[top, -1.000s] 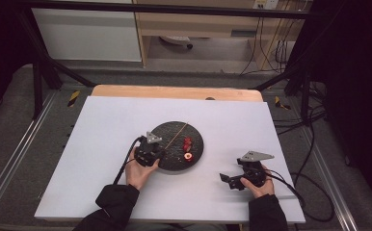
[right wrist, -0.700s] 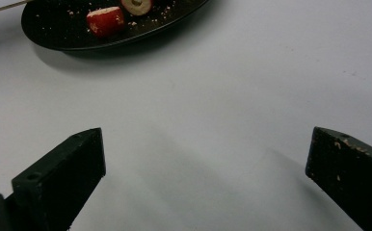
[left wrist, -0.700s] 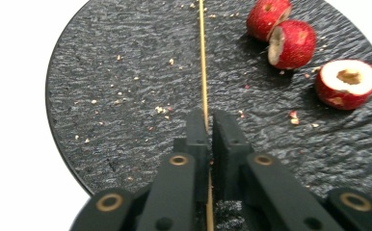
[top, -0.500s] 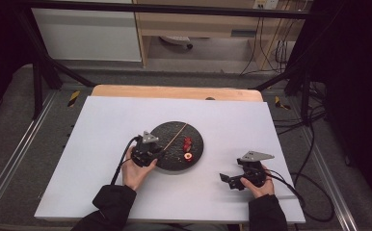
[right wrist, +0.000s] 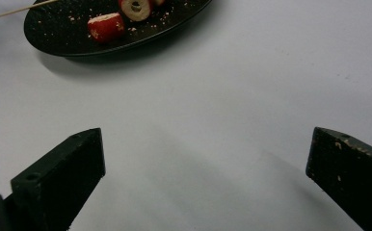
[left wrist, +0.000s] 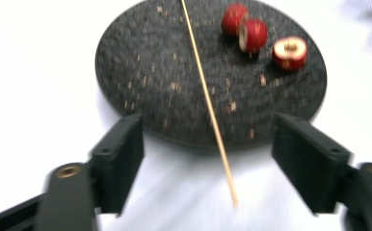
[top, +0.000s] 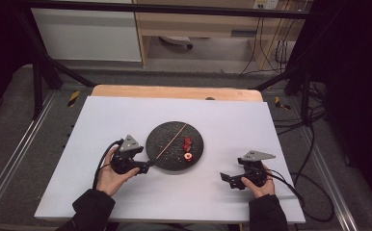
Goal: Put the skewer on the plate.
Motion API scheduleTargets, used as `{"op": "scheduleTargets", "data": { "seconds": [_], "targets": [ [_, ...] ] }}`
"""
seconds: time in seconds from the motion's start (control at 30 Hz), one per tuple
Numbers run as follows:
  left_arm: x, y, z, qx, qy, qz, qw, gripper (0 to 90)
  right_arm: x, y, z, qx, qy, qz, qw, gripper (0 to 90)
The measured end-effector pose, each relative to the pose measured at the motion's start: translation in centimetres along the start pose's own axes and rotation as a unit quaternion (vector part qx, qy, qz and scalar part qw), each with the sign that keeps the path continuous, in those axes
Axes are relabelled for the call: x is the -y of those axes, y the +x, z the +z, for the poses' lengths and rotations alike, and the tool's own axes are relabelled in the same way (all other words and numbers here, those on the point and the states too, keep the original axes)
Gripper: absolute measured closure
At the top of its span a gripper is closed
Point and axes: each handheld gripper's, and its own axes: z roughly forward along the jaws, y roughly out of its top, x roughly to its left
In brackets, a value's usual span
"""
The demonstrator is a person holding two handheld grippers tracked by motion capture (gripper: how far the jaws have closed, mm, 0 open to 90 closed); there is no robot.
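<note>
A round black plate [top: 167, 139] sits mid-table with a thin wooden skewer [top: 170, 140] lying slantwise across it and three red fruit pieces [top: 188, 144] on its right side. My left gripper [top: 146, 167] is at the plate's near left rim. In the left gripper view its jaws [left wrist: 208, 127] have just been opening and stand wide; the skewer [left wrist: 208, 103] runs between them untouched, its tip past the rim of the plate [left wrist: 140, 57]. The fruit pieces [left wrist: 254, 33] lie beyond. My right gripper [top: 228, 178] rests open on the table to the plate's right, with nothing between its fingers [right wrist: 207, 137].
White table cover [top: 102, 120] stretches around the plate. The right gripper view shows the plate [right wrist: 59, 36] far off at the top left with cut fruit [right wrist: 106, 25]. Cables trail from both grippers toward the near edge. A wooden strip [top: 174, 91] borders the far side.
The left gripper has drawn back leftward and toward the person, off the plate, and its jaws went from shut to open. The right gripper has stayed still.
</note>
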Motion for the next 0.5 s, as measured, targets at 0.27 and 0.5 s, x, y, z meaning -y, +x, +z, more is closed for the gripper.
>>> {"op": "scheduleTargets", "data": {
  "seconds": [0.27, 0.5],
  "targets": [
    [3.5, 1.5, -1.9, -0.017, 0.009, 0.000, 0.9998, 10.2, 0.0, 0.0, 0.1, 0.000, 0.003, 0.000, 1.0000, 0.6],
    [6.1, 2.4, -3.4, -0.029, -0.001, -0.010, 0.9995, 2.8, 0.1, 0.0, 0.1, -0.001, 0.007, 0.000, 1.0000, 0.5]
  ]
}}
